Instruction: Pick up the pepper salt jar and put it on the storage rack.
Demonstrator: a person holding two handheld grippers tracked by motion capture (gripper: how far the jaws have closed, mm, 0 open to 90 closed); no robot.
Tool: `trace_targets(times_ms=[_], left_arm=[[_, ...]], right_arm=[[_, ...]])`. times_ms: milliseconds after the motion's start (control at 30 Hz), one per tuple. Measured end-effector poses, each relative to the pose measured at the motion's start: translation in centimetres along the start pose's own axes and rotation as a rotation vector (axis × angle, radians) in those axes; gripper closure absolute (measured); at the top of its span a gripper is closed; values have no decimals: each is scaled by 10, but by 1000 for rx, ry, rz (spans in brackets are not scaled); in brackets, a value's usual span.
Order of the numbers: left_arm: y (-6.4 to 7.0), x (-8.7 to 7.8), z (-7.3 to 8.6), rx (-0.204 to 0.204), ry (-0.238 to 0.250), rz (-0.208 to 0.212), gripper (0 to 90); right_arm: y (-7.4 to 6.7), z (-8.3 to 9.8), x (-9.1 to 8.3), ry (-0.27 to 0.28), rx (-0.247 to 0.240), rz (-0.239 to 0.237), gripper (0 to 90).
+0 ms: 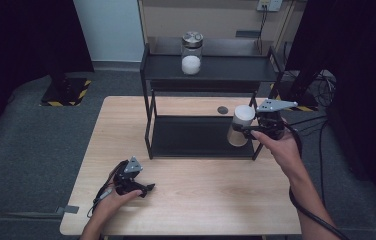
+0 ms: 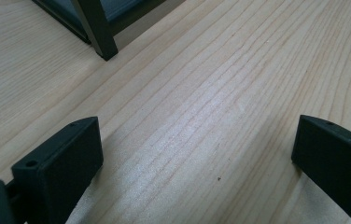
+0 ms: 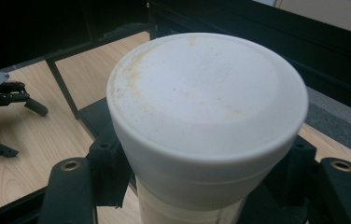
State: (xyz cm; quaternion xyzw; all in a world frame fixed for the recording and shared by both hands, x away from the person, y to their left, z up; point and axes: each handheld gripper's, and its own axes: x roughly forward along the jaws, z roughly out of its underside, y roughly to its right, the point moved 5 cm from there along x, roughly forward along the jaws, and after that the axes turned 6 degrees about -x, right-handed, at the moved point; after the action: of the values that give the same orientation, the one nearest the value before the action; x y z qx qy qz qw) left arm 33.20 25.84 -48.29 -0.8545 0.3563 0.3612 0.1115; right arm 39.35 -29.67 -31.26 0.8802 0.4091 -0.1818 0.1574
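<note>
- Nearest, the left gripper [image 1: 135,186] rests low on the table [image 1: 201,200] at the front left; its jaws stand wide apart over bare wood, nothing between them; it looks idle
- Farther in, at the right end of the rack [image 1: 148,120], the right gripper [image 1: 248,131] is clamped on the cup [image 1: 241,125] just under its white lid [image 3: 206,107]; the cup is held upright in the air, beside the rack's right post and at about the level of the lower shelf [image 1: 196,136]
- Farthest, a jar [image 1: 192,52] with a metal cap stands on the top shelf [image 1: 226,67]; white stuff fills its lower half
- Judgement: the grasp is done and the cup is off any surface; whether it is bound for a shelf or the table I cannot tell; setting it down and letting go remain
</note>
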Motion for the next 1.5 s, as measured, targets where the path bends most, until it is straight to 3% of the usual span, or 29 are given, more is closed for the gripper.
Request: trace_targets(times_ms=[1500], left_arm=[[0,0,0,0,0,0,7]], right_arm=[[13,-61,-49,32,-29,-21,354]])
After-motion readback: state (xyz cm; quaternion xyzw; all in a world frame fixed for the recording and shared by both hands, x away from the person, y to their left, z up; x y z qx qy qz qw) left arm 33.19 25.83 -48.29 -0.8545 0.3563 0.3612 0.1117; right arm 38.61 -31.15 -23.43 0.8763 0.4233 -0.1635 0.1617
